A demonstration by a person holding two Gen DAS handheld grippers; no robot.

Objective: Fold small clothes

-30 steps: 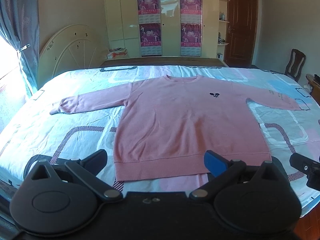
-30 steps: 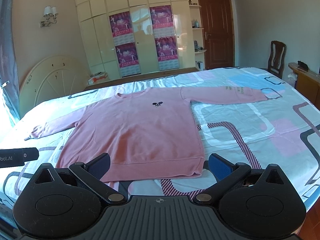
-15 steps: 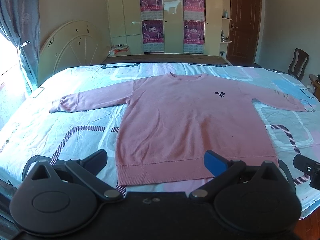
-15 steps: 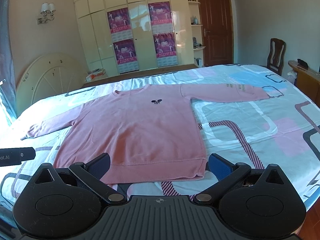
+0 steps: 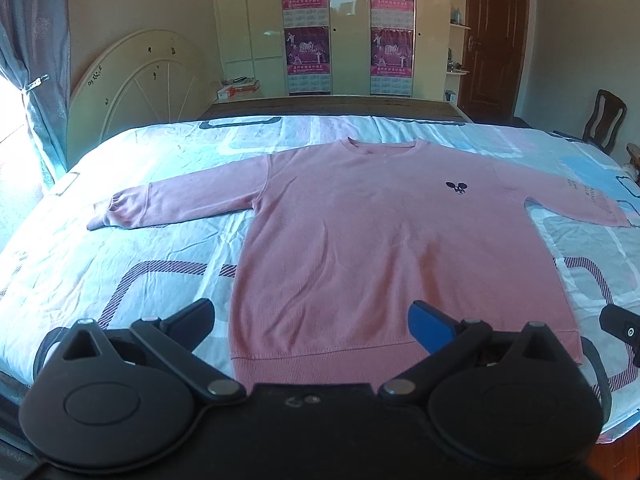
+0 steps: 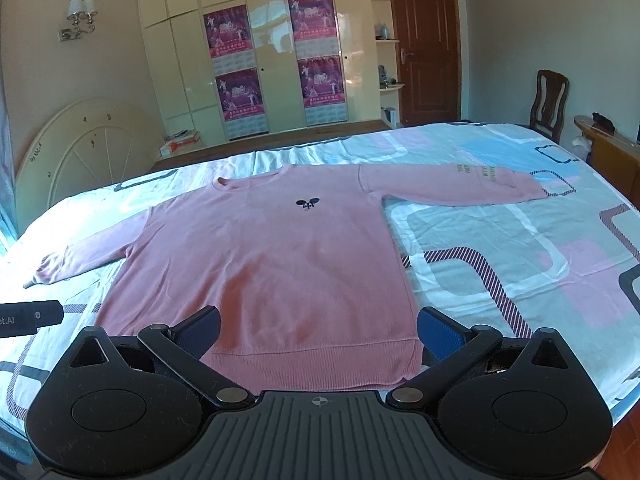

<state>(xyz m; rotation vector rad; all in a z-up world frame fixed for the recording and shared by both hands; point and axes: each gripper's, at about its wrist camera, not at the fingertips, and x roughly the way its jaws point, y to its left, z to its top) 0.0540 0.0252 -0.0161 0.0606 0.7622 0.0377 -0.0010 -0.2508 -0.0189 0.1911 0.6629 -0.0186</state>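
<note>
A pink long-sleeved sweatshirt [image 5: 368, 240] with a small black chest logo lies flat and face up on the bed, both sleeves spread sideways; it also shows in the right wrist view [image 6: 272, 264]. My left gripper [image 5: 312, 320] is open and empty, held above the hem near the shirt's left bottom corner. My right gripper [image 6: 318, 326] is open and empty, held above the hem near the right bottom corner. Part of the right gripper [image 5: 620, 330] shows at the right edge of the left wrist view, and part of the left gripper [image 6: 28, 316] at the left edge of the right wrist view.
The bed [image 6: 500, 240] has a pastel patterned sheet. A round white headboard [image 5: 136, 84] stands at the far left. Wardrobes with posters [image 5: 348, 28] line the back wall. A wooden chair [image 6: 548, 100] and a door [image 6: 424, 52] are at the right.
Both grippers have moved a little forward and up over the hem, so the sweatshirt sits lower and larger in both views. Both stay open.
</note>
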